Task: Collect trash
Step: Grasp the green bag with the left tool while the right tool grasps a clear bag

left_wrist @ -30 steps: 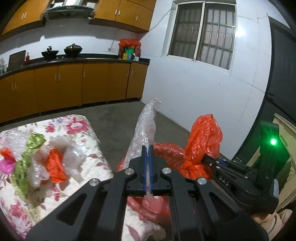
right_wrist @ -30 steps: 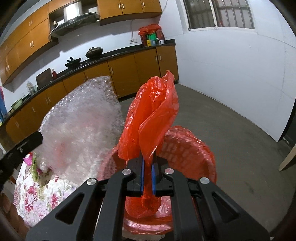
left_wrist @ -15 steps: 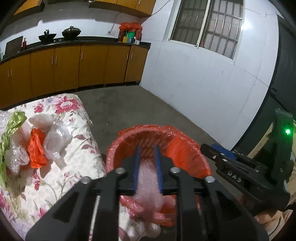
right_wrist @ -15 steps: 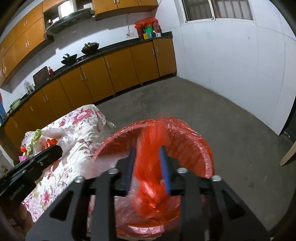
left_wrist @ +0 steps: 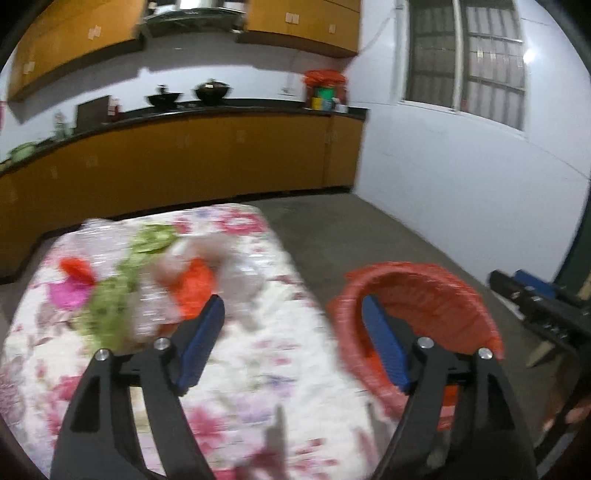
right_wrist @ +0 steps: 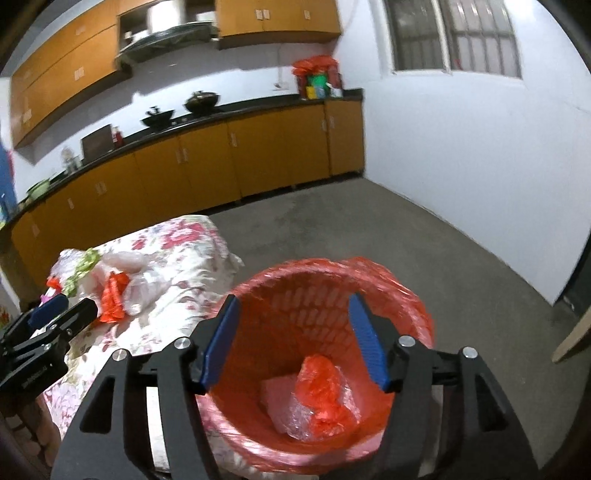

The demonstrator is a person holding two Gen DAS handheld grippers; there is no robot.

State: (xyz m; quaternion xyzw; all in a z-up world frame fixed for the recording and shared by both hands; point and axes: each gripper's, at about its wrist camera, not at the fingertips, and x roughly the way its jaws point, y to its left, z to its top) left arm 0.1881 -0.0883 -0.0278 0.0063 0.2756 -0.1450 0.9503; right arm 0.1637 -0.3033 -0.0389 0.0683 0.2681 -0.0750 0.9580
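The right claw (right_wrist: 291, 339) hangs over the mouth of the red wastebasket (right_wrist: 413, 295), its blue pads spread wide with nothing between them; its jaws have just been opening. At the bottom of the red-lined basket lie a crumpled red plastic bag (right_wrist: 325, 391) and a wad of clear bubble wrap (right_wrist: 284, 410), touching, the red bag lying partly on the wrap, neither with a clear long axis.

The left claw (left_wrist: 291, 343) is also spread apart and empty, its jaws likewise having just been opening; it points toward the bench (left_wrist: 258, 362), which wears a floral cloth, with the basket (left_wrist: 436, 284) just off the bench's right edge.

Toward the far left corner of the bench sits the remaining trash pile (right_wrist: 107, 284): clear plastic bags, an orange-red scrap (right_wrist: 112, 295), a green strip (right_wrist: 83, 267) running roughly from the near side to the far side, and something pink. In the left view the pile is blurred.

Beyond lie a bare grey concrete floor (right_wrist: 369, 229), orange kitchen cabinets (right_wrist: 258, 151) under a dark worktop with two black woks, white walls and a barred window (right_wrist: 454, 33).
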